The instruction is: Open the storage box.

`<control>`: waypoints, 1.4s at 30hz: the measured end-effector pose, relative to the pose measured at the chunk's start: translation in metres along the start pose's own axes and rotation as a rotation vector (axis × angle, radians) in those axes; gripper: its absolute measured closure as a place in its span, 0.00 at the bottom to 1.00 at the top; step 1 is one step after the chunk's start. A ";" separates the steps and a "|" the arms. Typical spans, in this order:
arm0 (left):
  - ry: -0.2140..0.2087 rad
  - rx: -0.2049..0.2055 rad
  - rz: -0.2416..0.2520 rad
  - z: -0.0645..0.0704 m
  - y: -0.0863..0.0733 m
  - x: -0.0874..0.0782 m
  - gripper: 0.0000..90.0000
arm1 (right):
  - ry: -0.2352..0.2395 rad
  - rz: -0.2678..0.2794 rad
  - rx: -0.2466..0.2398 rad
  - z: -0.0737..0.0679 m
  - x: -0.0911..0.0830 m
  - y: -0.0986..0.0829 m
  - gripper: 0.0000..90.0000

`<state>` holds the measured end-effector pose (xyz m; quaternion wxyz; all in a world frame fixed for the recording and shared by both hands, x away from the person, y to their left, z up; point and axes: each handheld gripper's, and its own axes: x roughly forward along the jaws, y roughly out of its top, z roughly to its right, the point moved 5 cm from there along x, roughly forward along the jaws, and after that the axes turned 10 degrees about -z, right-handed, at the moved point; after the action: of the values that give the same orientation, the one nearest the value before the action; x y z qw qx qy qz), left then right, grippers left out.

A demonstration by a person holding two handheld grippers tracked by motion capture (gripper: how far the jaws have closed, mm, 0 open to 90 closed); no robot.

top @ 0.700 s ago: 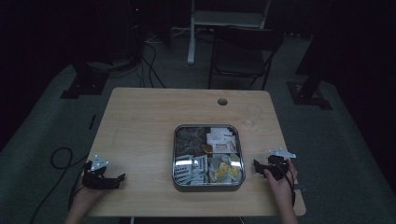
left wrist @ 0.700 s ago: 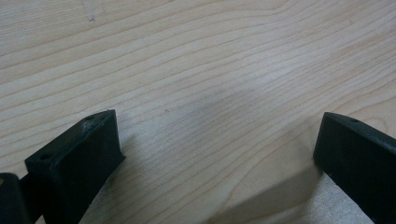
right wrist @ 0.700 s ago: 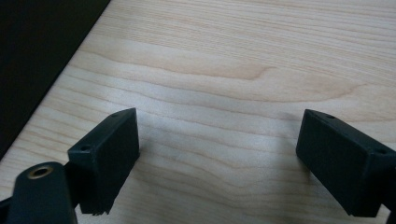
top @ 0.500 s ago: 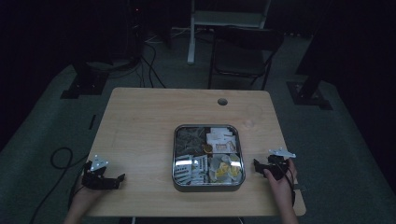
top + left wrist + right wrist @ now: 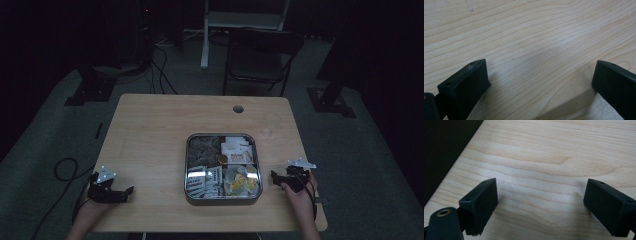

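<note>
On the pale wooden surface (image 5: 150, 130), high view: square metal tin of packets (image 5: 223, 200) sits between left gripper (image 5: 127, 191) and right gripper (image 5: 273, 176). Gripper views: both jaws apart (empty). Risk: loose packets may slip from a shallow grip.

The packets in the tin (image 5: 189, 165) carry print too small to read.
</note>
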<state>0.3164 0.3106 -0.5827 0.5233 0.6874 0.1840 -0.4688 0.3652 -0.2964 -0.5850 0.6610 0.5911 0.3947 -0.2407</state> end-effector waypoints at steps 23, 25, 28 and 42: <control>-0.057 0.054 0.019 0.011 0.021 -0.001 0.04 | 0.004 -0.001 -0.004 0.000 0.000 0.000 0.13; -0.071 0.060 0.023 0.014 0.024 -0.001 0.04 | 0.003 -0.001 -0.004 0.000 0.000 0.000 0.13; -0.082 0.090 0.026 0.021 0.030 0.000 0.04 | 0.004 -0.001 -0.004 0.000 0.000 0.000 0.13; -0.150 0.180 0.065 0.051 0.068 -0.002 0.05 | 0.003 0.000 -0.004 0.000 0.000 0.000 0.13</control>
<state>0.3433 0.2397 -0.5441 0.4868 0.7002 0.0793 -0.5162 0.3658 -0.2968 -0.5850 0.6614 0.5902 0.3963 -0.2391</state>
